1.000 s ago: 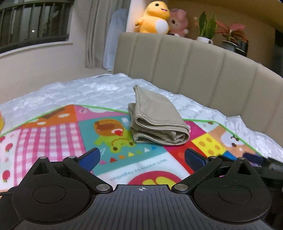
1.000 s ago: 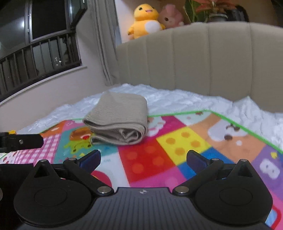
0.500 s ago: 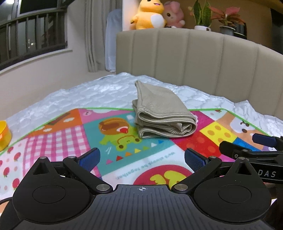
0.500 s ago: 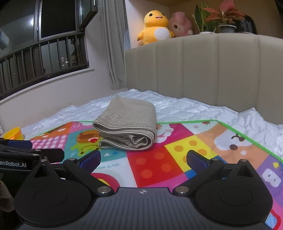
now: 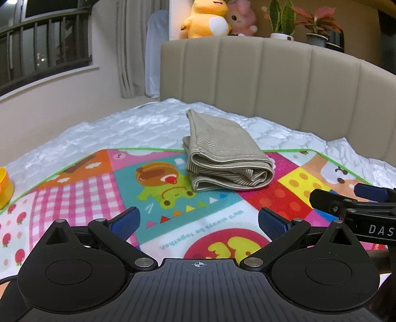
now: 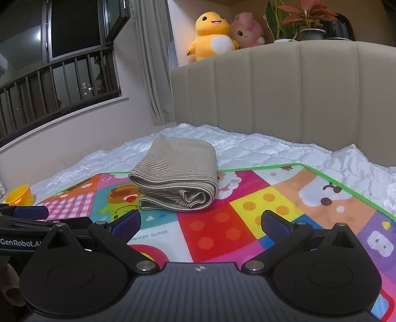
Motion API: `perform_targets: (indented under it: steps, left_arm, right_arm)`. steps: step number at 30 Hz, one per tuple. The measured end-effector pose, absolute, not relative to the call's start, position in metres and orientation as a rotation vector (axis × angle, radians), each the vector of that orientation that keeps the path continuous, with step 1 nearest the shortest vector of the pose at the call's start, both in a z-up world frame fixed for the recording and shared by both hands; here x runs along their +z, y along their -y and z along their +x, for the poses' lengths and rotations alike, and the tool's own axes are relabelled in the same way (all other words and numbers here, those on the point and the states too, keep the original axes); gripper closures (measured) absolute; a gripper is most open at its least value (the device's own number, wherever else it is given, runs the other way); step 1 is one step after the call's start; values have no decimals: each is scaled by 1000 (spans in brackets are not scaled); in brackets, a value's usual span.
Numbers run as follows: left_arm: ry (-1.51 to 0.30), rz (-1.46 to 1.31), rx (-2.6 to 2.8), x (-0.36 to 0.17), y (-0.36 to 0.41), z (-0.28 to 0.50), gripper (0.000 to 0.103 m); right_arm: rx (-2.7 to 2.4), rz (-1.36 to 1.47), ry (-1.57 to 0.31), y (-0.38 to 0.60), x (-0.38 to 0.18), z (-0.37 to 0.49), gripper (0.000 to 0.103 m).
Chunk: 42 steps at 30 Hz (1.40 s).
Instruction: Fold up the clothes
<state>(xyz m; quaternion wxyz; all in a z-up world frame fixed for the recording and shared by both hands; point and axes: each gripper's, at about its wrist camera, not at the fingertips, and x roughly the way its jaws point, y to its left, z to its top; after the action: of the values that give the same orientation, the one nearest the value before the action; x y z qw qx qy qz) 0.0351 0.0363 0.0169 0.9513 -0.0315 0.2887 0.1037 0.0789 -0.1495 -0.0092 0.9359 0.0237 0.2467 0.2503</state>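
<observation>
A beige striped garment (image 5: 225, 156) lies folded into a thick bundle on the far part of a colourful cartoon mat (image 5: 81, 195), its back end resting on the white quilt. The same folded garment (image 6: 178, 175) shows in the right wrist view, ahead and slightly left. My left gripper (image 5: 199, 221) is open, empty, well short of the garment. My right gripper (image 6: 201, 223) is open too, nothing between its blue pads. The right gripper's fingers (image 5: 351, 200) reach into the left view from the right edge; the left gripper's fingers (image 6: 27, 213) show at the right view's left edge.
A white quilted bed cover (image 5: 138, 126) lies under the mat. A beige padded headboard (image 5: 259, 81) rises behind, with plush toys (image 5: 208, 19) and potted plants (image 5: 309, 27) on top. A yellow cup (image 6: 21, 195) sits at the mat's left edge. A railed window (image 6: 61, 81) is on the left.
Both grippers have drawn back and levelled, so the folded garment sits a little farther away. The other gripper has come into each view's edge. The garment itself has not moved.
</observation>
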Motion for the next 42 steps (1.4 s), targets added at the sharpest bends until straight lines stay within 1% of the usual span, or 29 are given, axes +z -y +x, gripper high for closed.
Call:
perform_targets:
  steps: [42]
  left_arm:
    - [-583,-65,216,19,-37,34,0]
  right_arm:
    - [521,32,-500,150,-8,77,0]
